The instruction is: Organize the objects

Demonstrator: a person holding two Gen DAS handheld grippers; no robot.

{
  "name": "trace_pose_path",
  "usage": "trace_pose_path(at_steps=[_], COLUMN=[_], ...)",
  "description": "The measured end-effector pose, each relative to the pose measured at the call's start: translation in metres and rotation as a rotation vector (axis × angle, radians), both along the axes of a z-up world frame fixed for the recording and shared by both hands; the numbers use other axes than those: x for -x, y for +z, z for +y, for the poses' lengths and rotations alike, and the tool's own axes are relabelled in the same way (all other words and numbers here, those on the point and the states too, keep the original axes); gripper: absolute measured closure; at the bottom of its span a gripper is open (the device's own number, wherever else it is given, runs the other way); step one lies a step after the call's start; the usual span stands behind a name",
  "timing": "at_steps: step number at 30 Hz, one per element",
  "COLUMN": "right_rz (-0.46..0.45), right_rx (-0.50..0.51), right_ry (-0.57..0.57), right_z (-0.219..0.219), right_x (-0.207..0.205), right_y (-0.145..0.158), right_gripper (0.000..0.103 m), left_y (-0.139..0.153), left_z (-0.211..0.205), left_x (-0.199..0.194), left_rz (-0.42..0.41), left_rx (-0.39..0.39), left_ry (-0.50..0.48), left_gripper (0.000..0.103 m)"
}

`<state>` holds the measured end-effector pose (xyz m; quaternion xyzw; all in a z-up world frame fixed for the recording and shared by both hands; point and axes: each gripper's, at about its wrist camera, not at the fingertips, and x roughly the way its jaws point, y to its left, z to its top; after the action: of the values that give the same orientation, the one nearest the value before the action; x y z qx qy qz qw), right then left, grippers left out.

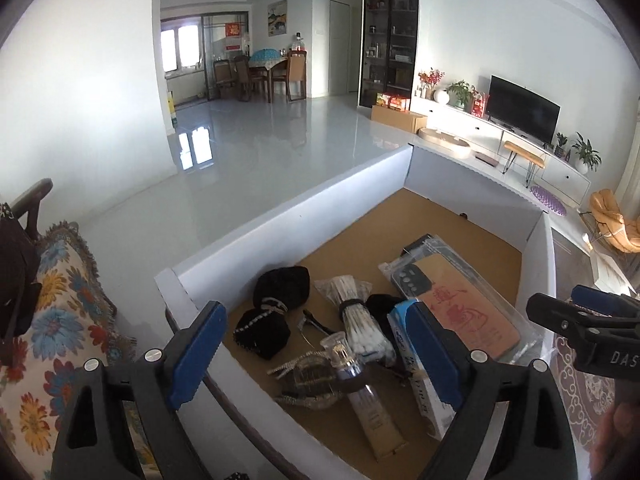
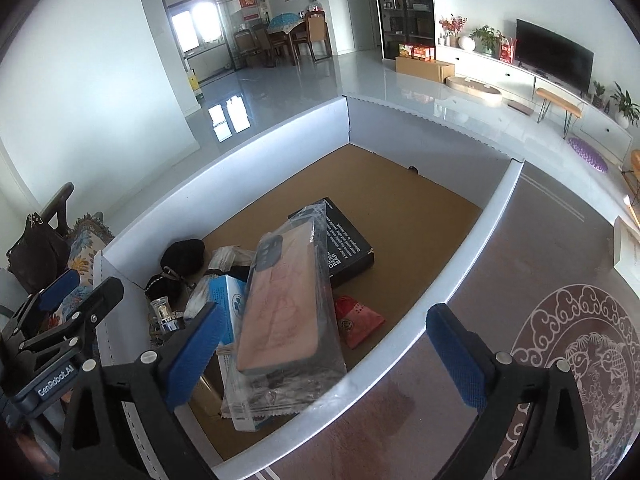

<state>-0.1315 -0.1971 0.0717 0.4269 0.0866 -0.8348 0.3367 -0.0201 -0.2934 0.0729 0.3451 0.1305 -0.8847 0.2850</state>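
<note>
A shallow white box (image 1: 280,216) (image 2: 280,136) with a brown cardboard floor holds the objects. Inside lie black hair ties (image 1: 284,284), a cotton swab bundle (image 1: 356,320), a clear perfume bottle (image 1: 344,356) on a beige tube (image 1: 376,420), and a blue-white carton (image 2: 230,304). A pink phone case (image 2: 288,304) in a clear wrapper leans on a black box (image 2: 348,248), beside a red pouch (image 2: 358,320). My left gripper (image 1: 316,344) hovers open above the near corner. My right gripper (image 2: 324,328) hangs open over the box's near rim, with nothing pressed between its pads.
A floral cushion (image 1: 60,300) and a dark handbag (image 2: 36,256) sit left of the box. The box rests on a glossy dark table with a white ornament (image 2: 560,360). Beyond lie a shiny floor, a TV cabinet (image 1: 520,132) and a dining set.
</note>
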Motion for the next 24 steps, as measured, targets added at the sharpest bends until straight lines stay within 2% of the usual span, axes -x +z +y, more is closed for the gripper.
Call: trace_pose_path(at_steps=[3, 5, 10, 17, 24], right_rz=[-0.001, 0.004, 0.011, -0.019, -0.024], right_rx=[-0.01, -0.023, -0.05, -0.062, -0.066], right_ry=[-0.006, -0.015, -0.034, -0.061, -0.047], right_z=[0.0, 0.0, -0.002, -0.005, -0.014], right_x=[-0.004, -0.006, -0.006, -0.001, -0.004], right_y=[0.002, 0.004, 0.009, 0.002, -0.004], right_gripper=[0.002, 0.002, 0.002, 0.002, 0.002], left_y=[-0.004, -0.012, -0.021, -0.023, -0.02], left_z=[-0.002, 0.001, 0.022, 0.018, 0.014], left_x=[-0.003, -0.001, 0.003, 0.005, 0.006], left_rz=[-0.062, -0.122, -0.196, -0.181, -0.176], left_rx=[-0.117, -0.146, -0.061, -0.109, -0.086], left_ry=[-0.036, -0.032, -0.074, -0.08, -0.072], left_gripper=[0.012, 0.012, 0.012, 0.012, 0.012])
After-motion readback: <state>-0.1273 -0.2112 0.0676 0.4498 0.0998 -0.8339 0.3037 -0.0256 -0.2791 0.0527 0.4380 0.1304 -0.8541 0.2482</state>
